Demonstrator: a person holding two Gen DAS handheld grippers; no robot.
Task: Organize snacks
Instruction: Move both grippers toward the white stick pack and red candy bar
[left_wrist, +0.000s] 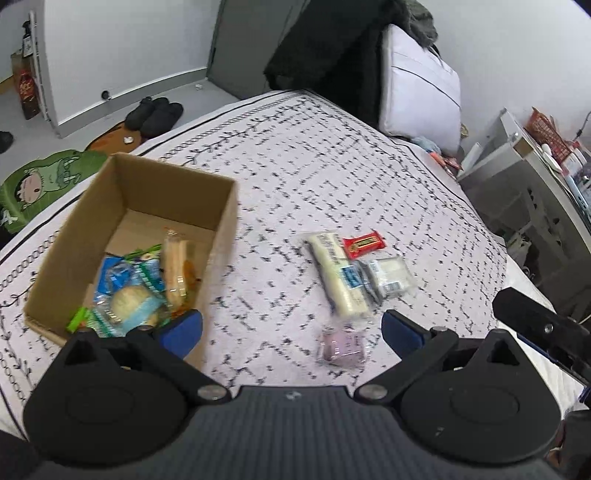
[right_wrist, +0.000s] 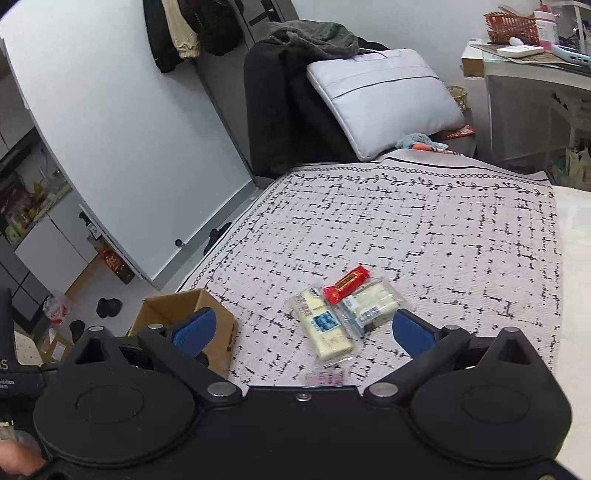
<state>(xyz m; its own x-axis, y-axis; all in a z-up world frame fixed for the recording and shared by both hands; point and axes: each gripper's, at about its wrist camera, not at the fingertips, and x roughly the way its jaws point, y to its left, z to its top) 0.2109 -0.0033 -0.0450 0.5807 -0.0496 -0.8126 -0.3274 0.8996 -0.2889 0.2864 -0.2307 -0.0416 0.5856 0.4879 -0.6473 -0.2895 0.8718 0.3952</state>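
Snacks are held by neither gripper: the left gripper (left_wrist: 291, 330) and right gripper (right_wrist: 302, 328) are spread wide, empty, over a purple packet (left_wrist: 343, 349), long white bar (left_wrist: 341, 275) and red bar (left_wrist: 364, 243) lying on the bedspread (left_wrist: 332, 166); more are seen in the cardboard box (left_wrist: 122, 192).

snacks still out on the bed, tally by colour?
Cream/white: 2, long pack and clear pack
Red: 1, bar
Purple: 1, pack
Total: 4 outside the box. Both tools are open and hold nothing.
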